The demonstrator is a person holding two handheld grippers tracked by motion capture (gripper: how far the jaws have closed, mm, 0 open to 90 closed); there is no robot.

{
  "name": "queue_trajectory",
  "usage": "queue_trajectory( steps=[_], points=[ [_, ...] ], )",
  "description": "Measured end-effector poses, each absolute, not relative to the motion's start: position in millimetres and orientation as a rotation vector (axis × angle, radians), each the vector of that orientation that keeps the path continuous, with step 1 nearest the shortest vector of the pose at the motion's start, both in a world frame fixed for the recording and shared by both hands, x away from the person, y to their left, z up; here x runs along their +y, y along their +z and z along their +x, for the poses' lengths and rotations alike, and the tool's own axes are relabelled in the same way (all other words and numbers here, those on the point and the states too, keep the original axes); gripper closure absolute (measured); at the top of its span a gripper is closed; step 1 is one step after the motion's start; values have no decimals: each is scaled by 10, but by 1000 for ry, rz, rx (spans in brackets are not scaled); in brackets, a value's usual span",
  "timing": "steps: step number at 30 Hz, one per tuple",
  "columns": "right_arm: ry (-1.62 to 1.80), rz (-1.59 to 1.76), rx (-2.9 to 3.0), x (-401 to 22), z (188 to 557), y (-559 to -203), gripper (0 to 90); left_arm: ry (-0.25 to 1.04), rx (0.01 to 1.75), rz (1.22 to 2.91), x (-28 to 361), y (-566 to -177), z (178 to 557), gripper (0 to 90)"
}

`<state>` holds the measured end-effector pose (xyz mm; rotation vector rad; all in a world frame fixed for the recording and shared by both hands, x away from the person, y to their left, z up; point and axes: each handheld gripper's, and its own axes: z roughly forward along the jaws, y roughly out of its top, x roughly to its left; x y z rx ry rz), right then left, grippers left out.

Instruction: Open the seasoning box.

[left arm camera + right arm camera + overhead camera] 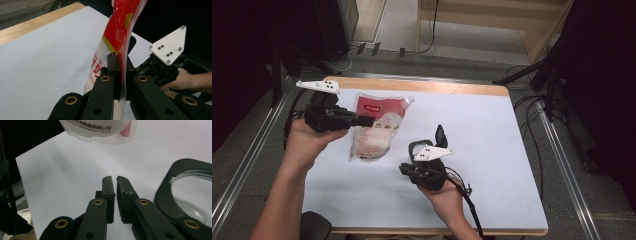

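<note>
The table [492, 150] spreads wide under its white sheet, a strip of bare wood showing along the far edge. On its left half sits the biggest item in play, a red-and-white spouted pouch [377, 127], capped corner pointing away from the person, its lower end down toward the sheet. The left gripper [364, 121] comes in from the left side and has the pouch by its edge: in the left gripper view the jaws are pressed tight together with the thin seam of the pouch [120, 37] clamped between them, the bag standing up above the pads. Near the middle of the table, the right gripper [441, 134] points away from the person, close to the pouch but apart from it. Its jaws stand at a narrow slit, nothing between them, the pouch's bottom edge [100, 132] just ahead. Smallest of all, a black-framed round lens [192, 195] lies just beside the right jaws.
</note>
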<state>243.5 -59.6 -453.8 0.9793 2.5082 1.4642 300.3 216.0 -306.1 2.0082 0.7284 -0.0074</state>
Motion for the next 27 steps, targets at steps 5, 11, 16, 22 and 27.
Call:
queue_trajectory(
  steps=[5, 11, 16, 22, 27],
  points=[
    [1487, 982, 2499, -442, 2477, -4599, 828, -31, 729, 2010, 2128, -3063, 3000, 900],
    [1499, 1004, 2469, -266, 2549, -4723, 747, -49, 736, 2006, 2121, -3051, 2994, 900],
    [1496, 1024, 2439, -137, 2560, -4799, 712, -59, 735, 2011, 2120, -3041, 2981, 900],
    [1491, 1094, 2414, -48, 2618, -4901, 651, -81, 762, 2031, 2148, -3034, 2963, 900],
    [1494, 1078, 2366, 16, 2639, -4960, 594, -101, 776, 2010, 2167, -3032, 2960, 900]
  ],
)
